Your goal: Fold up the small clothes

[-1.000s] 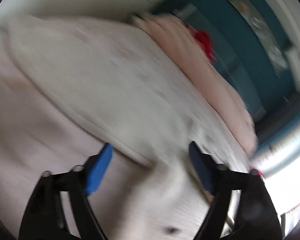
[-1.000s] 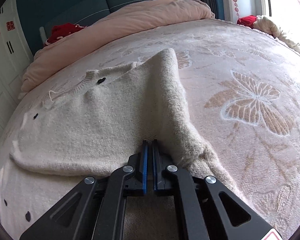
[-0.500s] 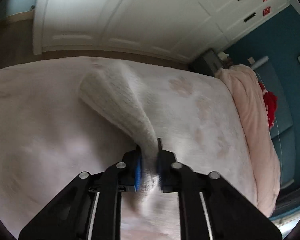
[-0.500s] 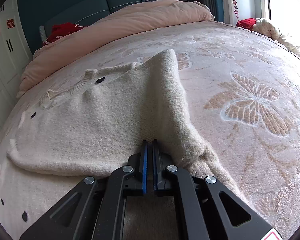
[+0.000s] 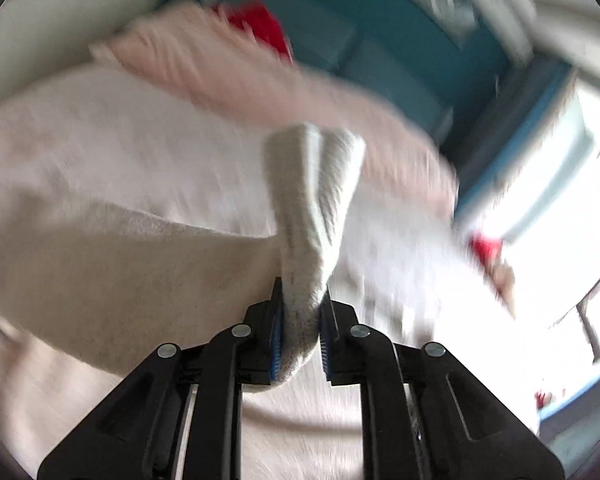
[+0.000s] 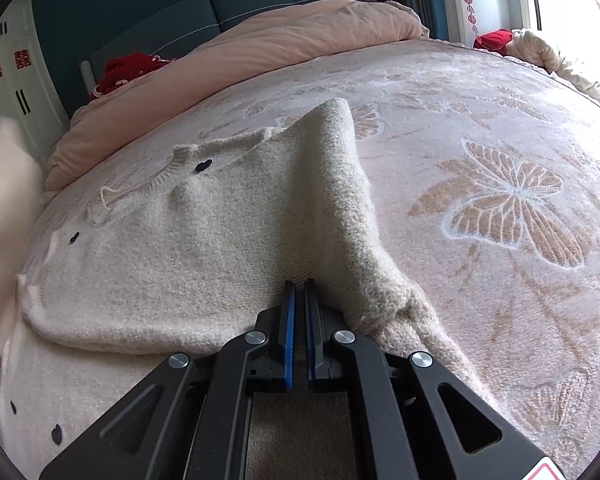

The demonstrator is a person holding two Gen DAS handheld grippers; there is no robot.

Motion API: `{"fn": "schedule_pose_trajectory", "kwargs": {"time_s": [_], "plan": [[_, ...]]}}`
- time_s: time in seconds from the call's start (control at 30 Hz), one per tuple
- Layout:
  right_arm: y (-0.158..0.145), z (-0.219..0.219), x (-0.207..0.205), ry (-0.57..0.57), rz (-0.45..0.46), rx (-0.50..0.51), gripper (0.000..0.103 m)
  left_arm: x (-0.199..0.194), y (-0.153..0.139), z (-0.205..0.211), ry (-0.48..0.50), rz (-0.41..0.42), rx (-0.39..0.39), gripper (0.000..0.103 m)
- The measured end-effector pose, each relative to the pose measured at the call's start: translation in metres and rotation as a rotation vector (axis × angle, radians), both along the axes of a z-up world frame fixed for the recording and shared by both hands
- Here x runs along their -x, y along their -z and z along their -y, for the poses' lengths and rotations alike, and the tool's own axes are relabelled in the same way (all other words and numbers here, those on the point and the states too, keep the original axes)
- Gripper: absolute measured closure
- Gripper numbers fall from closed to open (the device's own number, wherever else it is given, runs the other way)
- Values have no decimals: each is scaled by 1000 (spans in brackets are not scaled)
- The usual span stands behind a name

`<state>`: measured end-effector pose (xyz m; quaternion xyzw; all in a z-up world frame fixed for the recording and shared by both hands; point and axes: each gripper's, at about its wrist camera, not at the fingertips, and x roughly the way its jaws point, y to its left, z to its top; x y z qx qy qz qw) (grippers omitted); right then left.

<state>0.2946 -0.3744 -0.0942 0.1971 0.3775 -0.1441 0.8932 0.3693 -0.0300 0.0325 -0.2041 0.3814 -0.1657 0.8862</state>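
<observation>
Between the blue pads of the left gripper [image 5: 302, 322] a rolled cuff of the cream knitted sweater [image 6: 204, 240] is pinched, the jaws easing slightly apart yet still pressing on the wool. From that grip a sleeve [image 5: 312, 192] stands up off the bed, folded lengthwise on itself, and this whole view is blurred. The right gripper [image 6: 298, 320] has its jaws pressed together, tips down against the sweater's lower edge; whether any wool is caught between them cannot be told. Just to its right a ridge of the knit rises toward the far shoulder, and another sleeve trails down beside the black fingers. The sweater lies flat on the bedspread [image 6: 480, 128], neckline toward the headboard, with small dark heart-shaped spots [image 6: 203, 165] near the collar and left side. The bedspread is pale pink with woven butterflies [image 6: 504, 208]. Beyond it a peach duvet [image 6: 260, 48] is bunched along the teal headboard [image 6: 160, 12], with something red [image 6: 124, 70] tucked at its left end.
</observation>
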Motion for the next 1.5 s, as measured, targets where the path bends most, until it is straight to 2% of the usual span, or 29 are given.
{"fn": "schedule_pose_trajectory", "kwargs": {"time_s": [0.03,0.1,0.13,0.17,0.2,0.23,0.27,0.33,0.37,0.4,0.43,0.47,0.53,0.6,0.67,0.8,0.87,0.9,0.93,0.97,1.03,1.1,1.2,1.27,1.33,1.4,1.5], "plan": [[0,1,0,0,2,-5,100,7,23,18,18,-49,-42,86],[1,2,0,-1,5,-11,100,25,53,25,15,-97,-47,84],[1,3,0,-2,7,-16,100,35,60,19,-1,-104,-20,76],[1,3,0,-2,10,-23,100,47,64,3,-30,-103,10,61],[2,5,0,-3,15,-34,100,61,66,-13,-81,-94,38,54],[2,6,0,-3,17,-43,100,70,66,-27,-122,-83,45,40],[1,7,0,-4,17,-51,100,80,68,-42,-163,-70,45,31],[-2,9,0,-6,18,-71,100,94,73,-74,-217,-62,15,29],[-6,9,2,-3,23,-72,97,97,80,-95,-238,-78,7,29],[-15,5,6,4,30,-58,90,92,88,-105,-240,-84,37,30],[-23,0,9,5,40,-53,69,97,93,-119,-235,-76,108,34],[-34,-9,15,-6,75,-76,40,98,98,-129,-231,-63,179,34],[-46,-31,19,-80,128,-157,21,106,100,-122,-224,-51,167,33],[-47,-56,10,-180,94,-200,21,102,99,-111,-207,-46,110,27],[-42,-74,-8,-224,42,-221,21,104,95,-103,-194,-46,97,24],[-30,-72,-40,-173,-12,-360,21,101,84,-119,-232,-61,194,24],[-23,-69,-57,-134,-58,-408,26,98,80,-128,-279,-72,232,22],[-23,-70,-64,-126,-61,-413,36,93,80,-135,-296,-87,277,22],[-23,-72,-70,-143,-66,-425,81,88,81,-141,-313,-109,317,22],[-22,-73,-78,-162,-88,-452,92,82,81,-144,-330,-127,343,22],[-34,-76,-89,-179,-72,-476,93,67,80,-152,-369,-154,431,22],[-65,-79,-98,-225,-3,-445,94,52,73,-156,-386,-151,502,22],[-137,-78,-109,-293,157,-385,94,24,76,-157,-409,-192,615,22],[-181,-69,-108,-310,259,-332,94,12,82,-158,-447,-232,644,23],[-202,-51,-102,-296,299,-271,94,5,87,-158,-480,-256,588,24],[-192,-30,-94,-251,261,-192,94,-1,96,-154,-484,-276,550,31],[-109,8,-85,-155,59,-187,94,2,100,-144,-475,-256,446,43]]}}
